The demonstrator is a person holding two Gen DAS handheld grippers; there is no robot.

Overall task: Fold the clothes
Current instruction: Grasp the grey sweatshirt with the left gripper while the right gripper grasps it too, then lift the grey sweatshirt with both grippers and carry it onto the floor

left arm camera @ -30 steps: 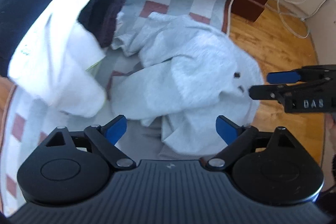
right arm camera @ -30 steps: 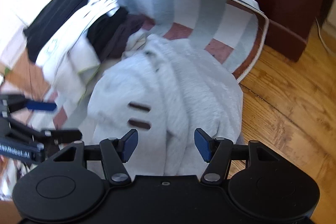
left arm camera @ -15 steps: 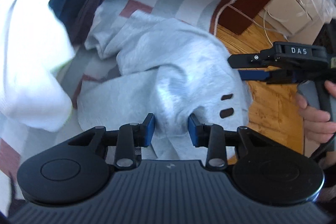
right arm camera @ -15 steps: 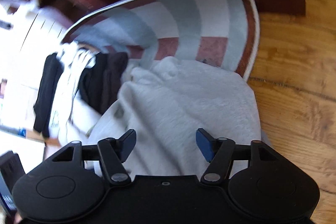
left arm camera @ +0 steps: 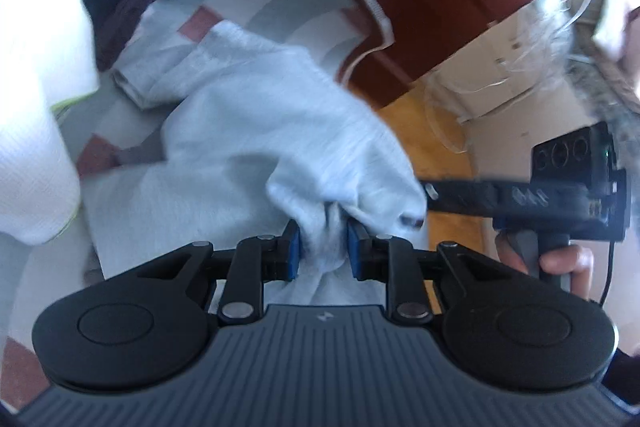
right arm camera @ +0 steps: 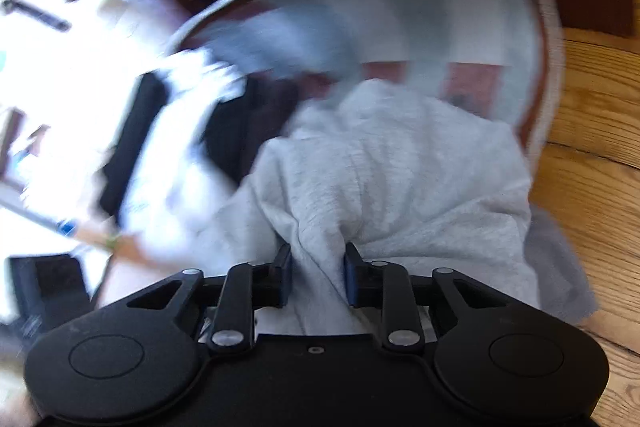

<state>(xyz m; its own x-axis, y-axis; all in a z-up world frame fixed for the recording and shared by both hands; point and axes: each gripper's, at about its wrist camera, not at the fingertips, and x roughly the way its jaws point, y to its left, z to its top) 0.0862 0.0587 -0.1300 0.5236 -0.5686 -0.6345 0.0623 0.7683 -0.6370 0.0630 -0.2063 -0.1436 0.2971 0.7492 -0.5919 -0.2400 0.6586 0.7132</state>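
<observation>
Grey garment (left arm camera: 280, 131) bunched in both claws' pinch

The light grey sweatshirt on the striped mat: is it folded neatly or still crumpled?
Crumpled. The light grey fleece sweatshirt lies bunched in loose wrinkles, with both the left tongs and right tongs pinching gathered fabric.

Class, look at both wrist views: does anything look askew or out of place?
Yes. The grey garment lies crumpled, spilling off the striped mat onto the wood floor. Both the left gripper and right gripper pinch bunched fabric, not a flat edge.
</observation>
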